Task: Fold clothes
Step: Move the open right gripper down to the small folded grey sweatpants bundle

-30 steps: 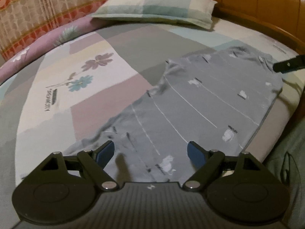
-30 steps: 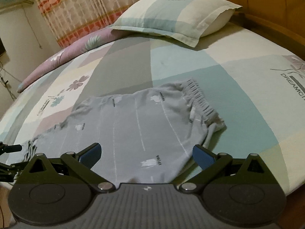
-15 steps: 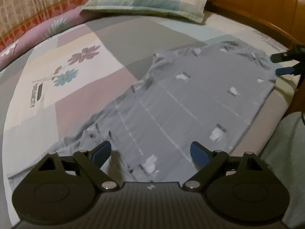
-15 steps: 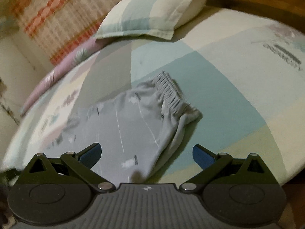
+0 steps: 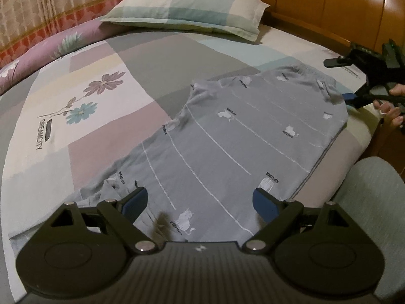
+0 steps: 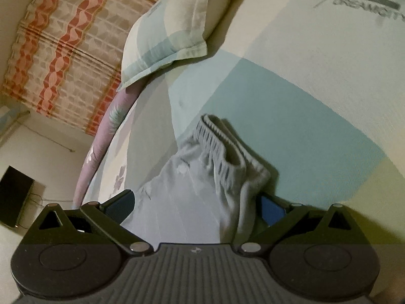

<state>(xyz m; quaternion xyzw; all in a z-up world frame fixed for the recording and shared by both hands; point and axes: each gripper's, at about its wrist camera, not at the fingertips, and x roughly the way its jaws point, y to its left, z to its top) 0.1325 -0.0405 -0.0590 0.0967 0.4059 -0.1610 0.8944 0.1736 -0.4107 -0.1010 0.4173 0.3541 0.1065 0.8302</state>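
Note:
Grey pants [image 5: 240,136] with white stripes and small white animal prints lie flat on the patchwork bedsheet [image 5: 106,131], near its front edge. My left gripper [image 5: 200,201] hovers open over the leg-hem end, and cloth shows between its blue pads. Its elastic waistband [image 6: 220,147] is bunched at the far end. My right gripper [image 6: 196,205] is rolled to one side and open, with the waistband corner lying between its jaws. From the left wrist view the right gripper [image 5: 339,79] sits at the waistband's right corner, held by a hand [image 5: 389,111].
A checked pillow [image 5: 187,7] lies at the head of the bed against a wooden headboard [image 5: 329,2]. A patterned curtain [image 6: 63,40] hangs behind. The bed's edge [image 5: 354,149] runs close to the pants, beside a person's grey-green leg [image 5: 374,202].
The right gripper has closed in on the waistband corner and rolled sideways, and cloth now lies between its open fingers. The left gripper has stayed open over the hem end.

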